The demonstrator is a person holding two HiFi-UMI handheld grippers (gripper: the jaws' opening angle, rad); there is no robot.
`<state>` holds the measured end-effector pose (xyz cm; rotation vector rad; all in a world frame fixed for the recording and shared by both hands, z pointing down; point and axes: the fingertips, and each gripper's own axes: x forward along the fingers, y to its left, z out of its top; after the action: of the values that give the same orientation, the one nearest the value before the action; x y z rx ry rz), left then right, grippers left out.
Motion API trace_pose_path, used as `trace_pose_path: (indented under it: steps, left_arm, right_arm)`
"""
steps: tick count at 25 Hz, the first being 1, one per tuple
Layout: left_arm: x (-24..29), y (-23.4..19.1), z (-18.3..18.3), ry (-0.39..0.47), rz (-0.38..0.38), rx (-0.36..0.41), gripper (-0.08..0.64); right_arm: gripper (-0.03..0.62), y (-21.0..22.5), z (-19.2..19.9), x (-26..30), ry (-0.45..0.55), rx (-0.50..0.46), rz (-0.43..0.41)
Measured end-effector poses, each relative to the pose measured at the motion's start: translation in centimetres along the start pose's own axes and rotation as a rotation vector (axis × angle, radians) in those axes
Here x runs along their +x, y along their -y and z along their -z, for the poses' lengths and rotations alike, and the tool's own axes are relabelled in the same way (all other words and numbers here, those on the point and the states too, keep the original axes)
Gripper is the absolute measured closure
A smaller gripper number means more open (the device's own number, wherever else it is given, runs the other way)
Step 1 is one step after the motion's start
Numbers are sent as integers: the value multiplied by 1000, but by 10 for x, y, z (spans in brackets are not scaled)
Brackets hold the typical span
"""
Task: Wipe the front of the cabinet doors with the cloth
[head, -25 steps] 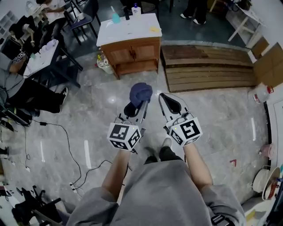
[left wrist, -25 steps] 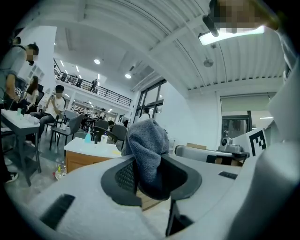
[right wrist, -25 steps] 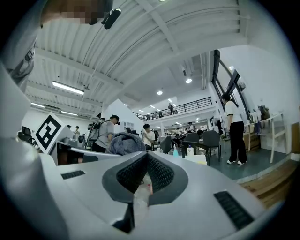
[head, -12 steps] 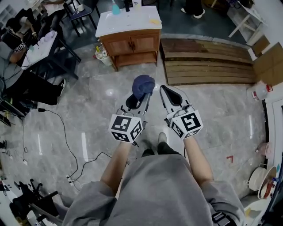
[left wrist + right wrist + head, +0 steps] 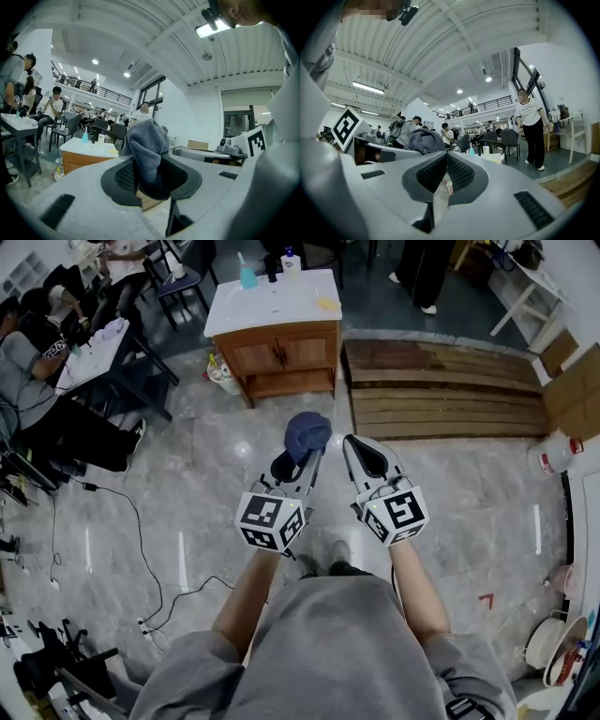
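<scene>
The left gripper pinches the cloth, bunched at its tips; the right gripper is closed, empty. The cabinet stands at 12 o'clock, well apart. The cloth seems soft and light (probably it flops), so grip its middle.

The cloth sits in the left gripper, beside the right gripper. The cabinet stands ahead, with the wooden platform on its right.

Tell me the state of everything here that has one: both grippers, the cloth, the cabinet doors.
left gripper: shut on the cloth
right gripper: shut, nothing between its jaws
cloth: bunched up, clamped in the left gripper
cabinet doors: both closed, cloth not yet on them
</scene>
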<state>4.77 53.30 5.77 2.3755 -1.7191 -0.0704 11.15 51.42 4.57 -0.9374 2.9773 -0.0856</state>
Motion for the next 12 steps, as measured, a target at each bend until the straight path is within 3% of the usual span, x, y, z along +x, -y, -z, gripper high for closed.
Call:
trace_pose_path:
  steps: [12]
  left_arm:
    - [45, -9, 5, -18, -99, 5, 454]
  right_arm:
    - [581, 53, 9, 14, -3, 51, -36]
